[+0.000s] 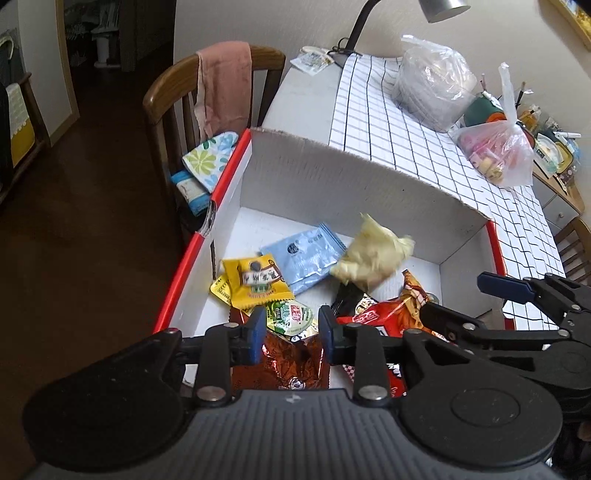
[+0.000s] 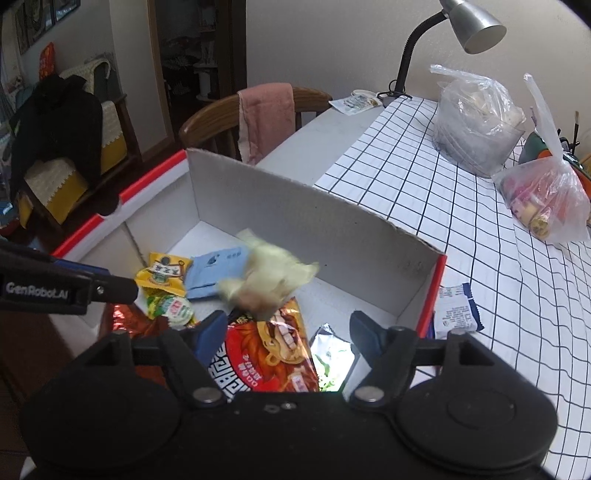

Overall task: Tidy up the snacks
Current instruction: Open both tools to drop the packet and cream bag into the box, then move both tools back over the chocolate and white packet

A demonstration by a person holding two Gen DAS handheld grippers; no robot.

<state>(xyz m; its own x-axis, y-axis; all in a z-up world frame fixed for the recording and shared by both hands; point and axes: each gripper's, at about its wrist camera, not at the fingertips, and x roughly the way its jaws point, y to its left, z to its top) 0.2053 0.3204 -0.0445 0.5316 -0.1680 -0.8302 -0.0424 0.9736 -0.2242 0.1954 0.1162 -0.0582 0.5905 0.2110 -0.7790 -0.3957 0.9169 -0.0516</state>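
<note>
A white cardboard box (image 1: pixel 332 173) with a red rim holds several snack packets: a yellow one (image 1: pixel 256 282), a light blue one (image 1: pixel 306 258), a green-and-white jelly cup (image 1: pixel 291 314), a brown foil one (image 1: pixel 295 365) and a red one (image 2: pixel 266 354). A pale yellow packet (image 2: pixel 269 277) shows blurred above the red one, free of both grippers. My left gripper (image 1: pixel 291 334) hangs over the brown foil packet with a narrow gap and nothing pinched. My right gripper (image 2: pixel 288 332) stands open over the red packet. A silver-green packet (image 2: pixel 328 358) lies under its right finger.
A white-and-blue packet (image 2: pixel 454 310) lies on the checked tablecloth (image 2: pixel 424 192) just outside the box's right wall. Two plastic bags (image 2: pixel 476 122) (image 2: pixel 546 195) and a desk lamp (image 2: pixel 476 22) stand farther back. A wooden chair with a pink towel (image 1: pixel 221 85) is beyond the box's left side.
</note>
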